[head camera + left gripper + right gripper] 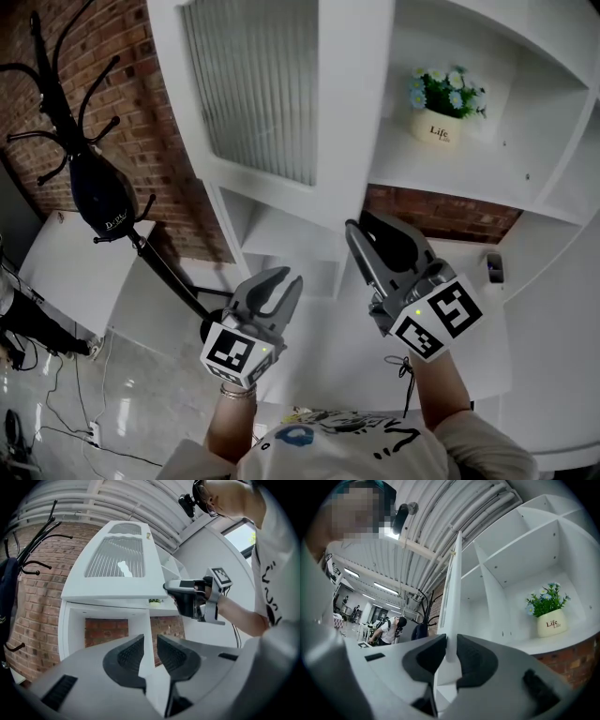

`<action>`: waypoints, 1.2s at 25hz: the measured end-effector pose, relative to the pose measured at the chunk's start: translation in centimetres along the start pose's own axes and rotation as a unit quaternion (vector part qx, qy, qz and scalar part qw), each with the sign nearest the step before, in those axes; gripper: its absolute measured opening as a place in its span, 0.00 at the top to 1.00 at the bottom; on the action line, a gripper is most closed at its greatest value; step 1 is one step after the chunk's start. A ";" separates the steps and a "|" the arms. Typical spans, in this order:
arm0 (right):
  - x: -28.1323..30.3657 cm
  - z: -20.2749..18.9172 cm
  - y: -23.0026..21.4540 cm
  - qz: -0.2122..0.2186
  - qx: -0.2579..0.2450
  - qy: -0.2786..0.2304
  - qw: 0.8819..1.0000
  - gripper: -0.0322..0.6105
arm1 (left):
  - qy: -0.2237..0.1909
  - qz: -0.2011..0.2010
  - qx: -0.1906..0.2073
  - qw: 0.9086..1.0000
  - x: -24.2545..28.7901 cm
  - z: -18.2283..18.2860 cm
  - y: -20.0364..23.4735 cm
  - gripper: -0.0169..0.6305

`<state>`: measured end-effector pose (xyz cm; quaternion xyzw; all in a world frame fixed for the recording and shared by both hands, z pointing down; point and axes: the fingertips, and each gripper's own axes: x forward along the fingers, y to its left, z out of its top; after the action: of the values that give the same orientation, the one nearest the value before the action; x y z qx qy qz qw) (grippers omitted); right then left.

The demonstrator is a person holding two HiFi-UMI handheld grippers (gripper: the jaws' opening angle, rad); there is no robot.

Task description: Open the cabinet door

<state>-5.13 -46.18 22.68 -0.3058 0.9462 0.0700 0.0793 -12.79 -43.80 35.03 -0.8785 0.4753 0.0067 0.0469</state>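
White and framed round a ribbed glass panel [253, 84], the cabinet door [352, 103] stands swung out from the cabinet; the right gripper view sees it edge-on. The right gripper [364, 223] [450, 641] has its jaws drawn in narrow on the door's free edge near the lower corner, with one pad against each face. The left gripper [289, 277] [150, 641] sits lower and to the left, apart from the door. Its jaws stand a little apart with nothing between them.

On the door's inner side the shelves [450, 173] lie open. A flower pot [437, 127] stands in one compartment, well back from the door's edge. On the outer side a black coat stand [66, 122] carrying a dark bag [98, 192] rises before the brick wall [150, 131]. It is apart from the door, and grey floor [141, 394] shows below.
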 end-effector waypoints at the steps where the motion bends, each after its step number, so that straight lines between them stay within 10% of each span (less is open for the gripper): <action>1: -0.2 0.1 0.7 0.007 0.000 0.000 1.000 0.82 | 0.001 0.001 -0.001 1.000 -0.2 0.0 -0.2 0.82; 30: 1.4 2.3 21.0 0.316 0.017 -0.051 0.947 0.86 | 0.022 0.168 -0.020 0.985 -12.3 -1.3 2.8 0.83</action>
<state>-18.36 -29.66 21.95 0.0145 0.9900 0.0912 0.1067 -21.92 -35.15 36.76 -0.7866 0.6172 0.0050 0.0170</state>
